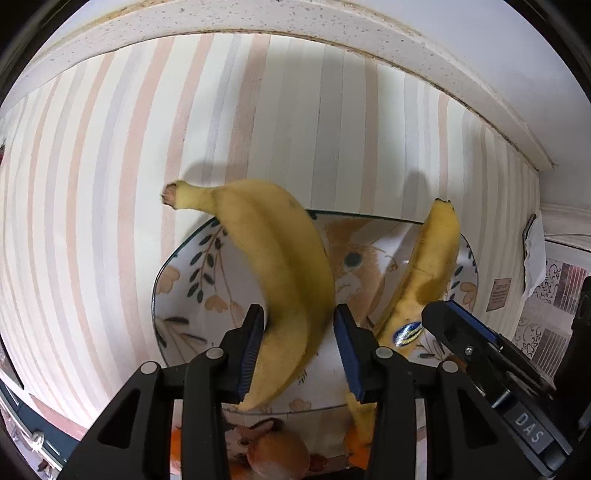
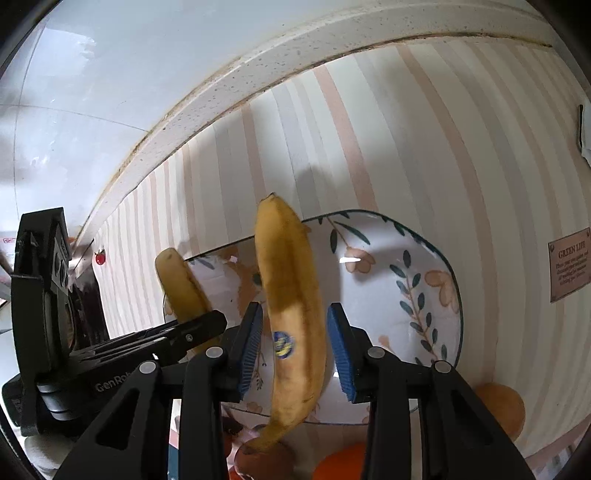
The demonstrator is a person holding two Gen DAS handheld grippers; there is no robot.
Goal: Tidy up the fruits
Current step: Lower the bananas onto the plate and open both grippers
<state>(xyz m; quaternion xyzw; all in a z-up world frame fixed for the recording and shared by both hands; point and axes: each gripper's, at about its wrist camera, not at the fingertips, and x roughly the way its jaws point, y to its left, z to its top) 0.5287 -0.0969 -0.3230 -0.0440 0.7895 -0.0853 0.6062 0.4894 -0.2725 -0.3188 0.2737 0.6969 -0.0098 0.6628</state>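
A floral plate lies on the striped tablecloth. In the left wrist view a yellow banana sits between my left gripper's blue pads, over the plate; the left pad touches it, a small gap shows at the right pad. In the right wrist view a stickered banana lies between my right gripper's pads with gaps on both sides. The stickered banana and the right gripper show at the right of the left view. The left gripper and its banana show at the left of the right view.
Orange fruits lie near the plate's front edge. A speckled countertop rim and white wall bound the far side. A small "GREEN LIFE" label is on the cloth at right.
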